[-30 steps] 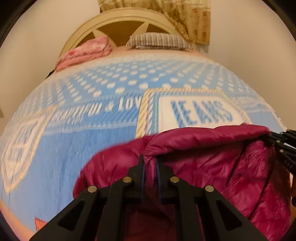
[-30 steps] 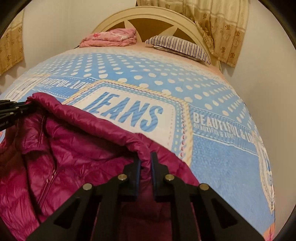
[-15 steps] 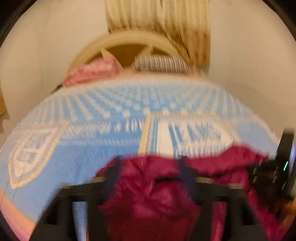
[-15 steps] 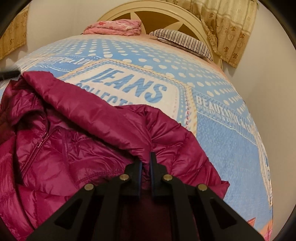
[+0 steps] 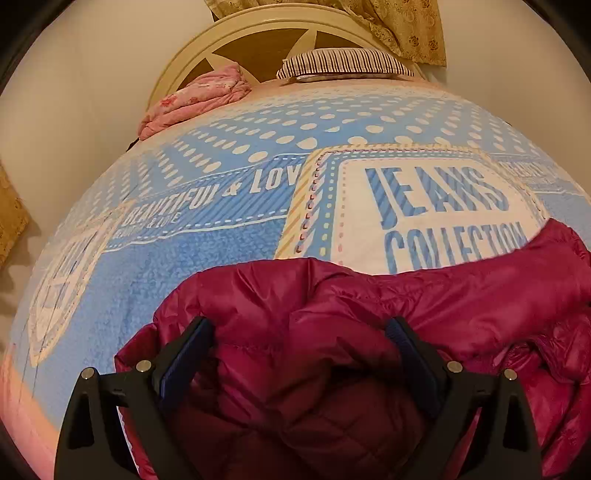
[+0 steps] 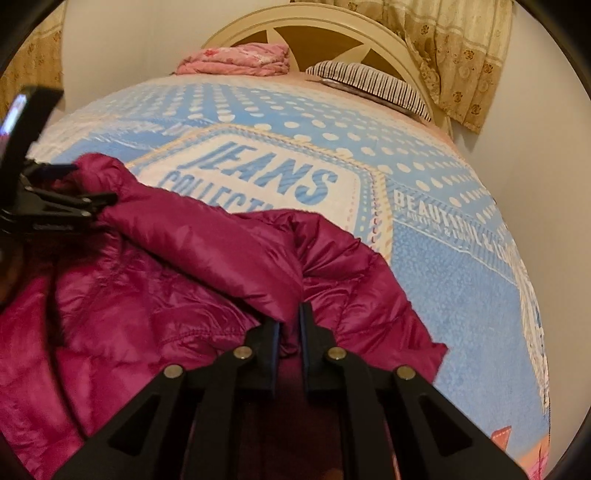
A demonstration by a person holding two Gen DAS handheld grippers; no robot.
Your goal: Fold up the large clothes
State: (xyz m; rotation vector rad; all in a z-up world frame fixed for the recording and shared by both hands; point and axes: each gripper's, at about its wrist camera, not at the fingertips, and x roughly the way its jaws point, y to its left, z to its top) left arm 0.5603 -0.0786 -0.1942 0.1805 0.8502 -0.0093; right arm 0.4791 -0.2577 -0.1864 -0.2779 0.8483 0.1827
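Observation:
A magenta quilted puffer jacket [image 5: 332, 302] lies bunched on the near part of the blue printed bed cover [image 5: 184, 266]. My left gripper [image 5: 299, 325] hangs over the jacket's left end. Its jaws stand wide apart and are still opening; fabric bulges between them and the pads do not press on it. In the right wrist view the left gripper [image 6: 92, 184] shows at the left edge, by the jacket's [image 6: 184, 258] far corner. My right gripper [image 6: 289, 321] pinches a fold of the jacket's right end, and its jaws are starting to open.
A folded pink blanket [image 5: 199, 96] and a striped pillow [image 5: 343, 64] lie at the head of the bed, against a cream headboard [image 5: 258, 29]. A patterned curtain [image 6: 454, 55] hangs behind it. A pale wall runs along the bed's right side.
The left jaws went from pinched on the jacket's edge to wide apart, letting it go. The jacket has sunk onto the bed cover. The gap between the right jaws has widened slightly.

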